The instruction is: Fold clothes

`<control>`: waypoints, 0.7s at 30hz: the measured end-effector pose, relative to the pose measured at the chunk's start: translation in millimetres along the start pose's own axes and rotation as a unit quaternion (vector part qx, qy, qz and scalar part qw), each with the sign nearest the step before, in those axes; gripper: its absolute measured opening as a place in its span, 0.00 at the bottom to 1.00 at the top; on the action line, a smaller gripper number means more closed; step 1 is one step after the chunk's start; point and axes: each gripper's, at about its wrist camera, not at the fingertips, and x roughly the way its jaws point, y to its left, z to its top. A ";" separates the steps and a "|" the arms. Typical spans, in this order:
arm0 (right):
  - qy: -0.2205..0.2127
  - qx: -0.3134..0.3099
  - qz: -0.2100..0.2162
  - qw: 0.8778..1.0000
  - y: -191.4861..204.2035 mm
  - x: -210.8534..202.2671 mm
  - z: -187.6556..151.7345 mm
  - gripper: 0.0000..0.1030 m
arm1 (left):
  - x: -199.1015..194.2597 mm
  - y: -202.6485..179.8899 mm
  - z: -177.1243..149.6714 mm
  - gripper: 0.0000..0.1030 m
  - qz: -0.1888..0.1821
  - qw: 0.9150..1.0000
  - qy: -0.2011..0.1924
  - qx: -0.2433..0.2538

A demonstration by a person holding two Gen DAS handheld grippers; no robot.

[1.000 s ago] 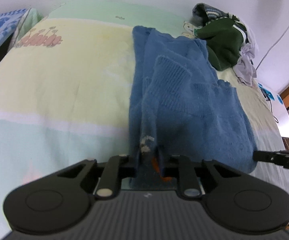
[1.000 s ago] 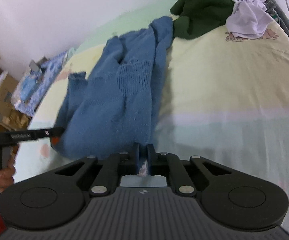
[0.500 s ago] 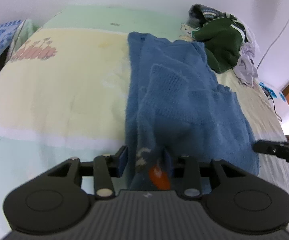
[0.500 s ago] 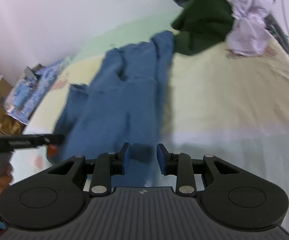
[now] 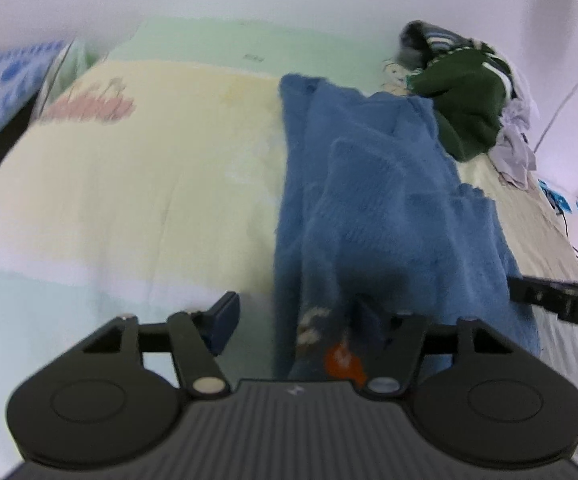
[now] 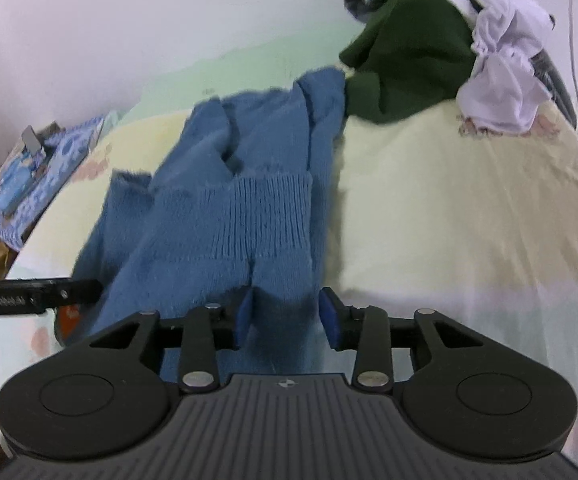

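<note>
A blue knitted sweater (image 5: 385,204) lies lengthwise on the bed, folded into a long strip with a sleeve over it; it also fills the middle of the right wrist view (image 6: 249,208). My left gripper (image 5: 297,320) hangs over its near left edge, jaws opening, the cloth lying loose between them with an orange patch (image 5: 343,362) by the right finger. My right gripper (image 6: 287,316) is over the near right edge, jaws opening too, a fold of sweater between the blue pads (image 6: 331,318) without being pinched.
The bed (image 5: 109,200) has a pale yellow and green cover. A heap of clothes with a dark green garment (image 6: 409,52) and white cloth (image 6: 501,80) sits at the far right corner. A blue patterned bundle (image 6: 29,168) lies off the bed's left side.
Both grippers were shut on the sweater's near edge and have let it go; their jaws have spread and the cloth has dropped flat on the bed.
</note>
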 end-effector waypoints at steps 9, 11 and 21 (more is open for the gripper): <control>-0.041 0.031 0.007 0.999 0.0 18.5 26.3 0.36 | 23.0 -16.0 36.1 0.69 -0.038 0.999 -0.030 0.010; -0.042 0.028 0.007 0.999 -0.6 24.2 28.6 0.32 | 34.5 -18.7 41.2 0.70 -0.045 0.999 -0.022 0.009; -0.040 0.016 0.012 0.999 -14.0 37.7 22.7 0.28 | 50.2 -8.7 31.5 0.97 -0.015 0.999 -0.039 -0.024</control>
